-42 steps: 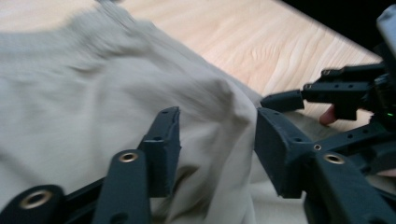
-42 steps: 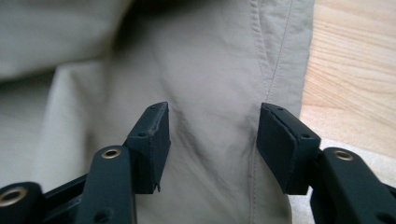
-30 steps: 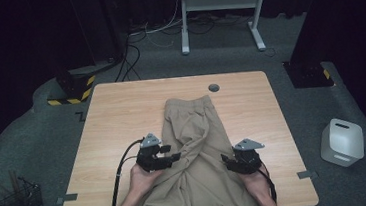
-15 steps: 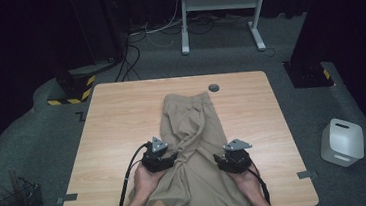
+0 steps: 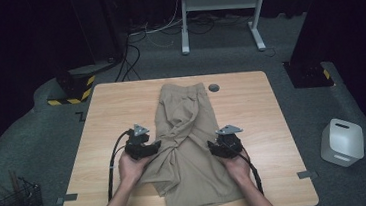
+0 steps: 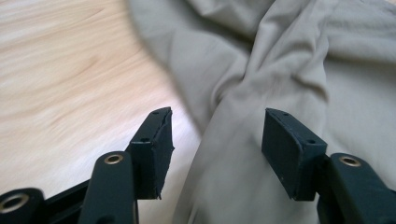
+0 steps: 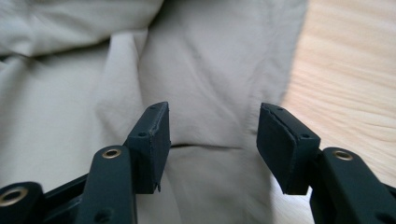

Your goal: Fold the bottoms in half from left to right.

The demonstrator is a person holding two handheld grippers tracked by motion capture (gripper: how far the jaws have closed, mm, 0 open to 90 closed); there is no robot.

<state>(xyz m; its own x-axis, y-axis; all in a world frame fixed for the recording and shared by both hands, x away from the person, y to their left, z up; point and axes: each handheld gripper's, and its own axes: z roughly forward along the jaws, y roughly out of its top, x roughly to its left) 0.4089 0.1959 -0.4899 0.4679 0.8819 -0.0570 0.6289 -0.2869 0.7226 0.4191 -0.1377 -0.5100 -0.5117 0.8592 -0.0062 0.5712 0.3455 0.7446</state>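
The shorts [image 5: 189, 142] lay rumpled on the table [image 5: 251, 102]. The left gripper [image 6: 215, 140] stood wide open, empty, over their left edge. The right gripper [image 7: 212, 140] stood wide open, empty, over their right edge.

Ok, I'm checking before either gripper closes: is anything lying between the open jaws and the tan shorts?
Nothing visible does. The left gripper is open over the edge of the shorts, with bare cloth between its jaws. The right gripper is open over the opposite edge, above a seam. No other object lies on the cloth.
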